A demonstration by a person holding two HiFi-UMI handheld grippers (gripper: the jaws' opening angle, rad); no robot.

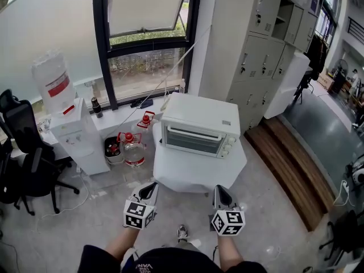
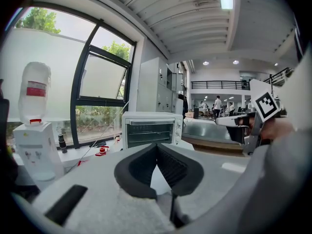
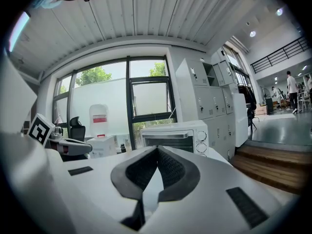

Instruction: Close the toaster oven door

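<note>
A white toaster oven (image 1: 199, 131) stands on a table draped in white cloth (image 1: 196, 172). Its glass door is upright against the front, with the handle along the top and three knobs at the right. My left gripper (image 1: 149, 191) and right gripper (image 1: 222, 195) hover side by side before the table's near edge, apart from the oven. Both are shut with nothing between their pads. The oven (image 2: 148, 129) shows straight ahead over the shut left gripper (image 2: 157, 147), and the oven (image 3: 178, 136) appears again beyond the shut right gripper (image 3: 157, 150).
A water dispenser (image 1: 68, 124) and a black office chair (image 1: 23, 152) stand at the left. A clear water jug (image 1: 134, 151) sits on the floor by the table. Grey lockers (image 1: 267, 38) and a wooden step (image 1: 296, 164) lie to the right.
</note>
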